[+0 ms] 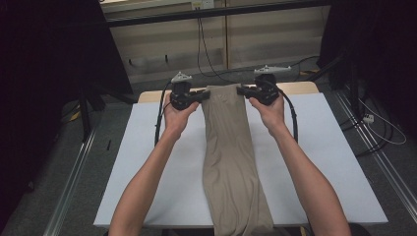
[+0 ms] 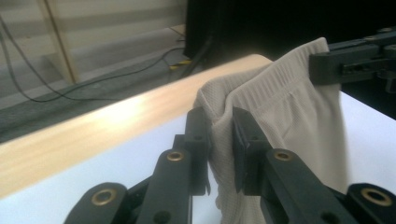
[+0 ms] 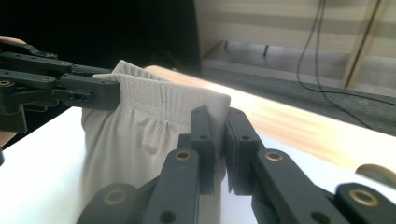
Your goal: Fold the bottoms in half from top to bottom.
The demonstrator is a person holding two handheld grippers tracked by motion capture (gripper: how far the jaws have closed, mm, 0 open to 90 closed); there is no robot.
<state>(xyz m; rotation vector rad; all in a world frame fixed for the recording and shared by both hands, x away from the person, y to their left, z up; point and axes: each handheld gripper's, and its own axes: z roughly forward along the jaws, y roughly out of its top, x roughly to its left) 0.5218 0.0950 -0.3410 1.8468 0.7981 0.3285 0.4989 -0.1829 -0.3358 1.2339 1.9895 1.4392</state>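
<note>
Beige trousers held at the waistband

Beige trousers (image 1: 228, 157) lie folded lengthwise along the middle of the tabletop (image 1: 334, 162), from near edge to far edge. Left gripper (image 1: 202, 96) and right gripper (image 1: 239, 89) each pinch one waistband corner, jaws narrow on the cloth.
</note>
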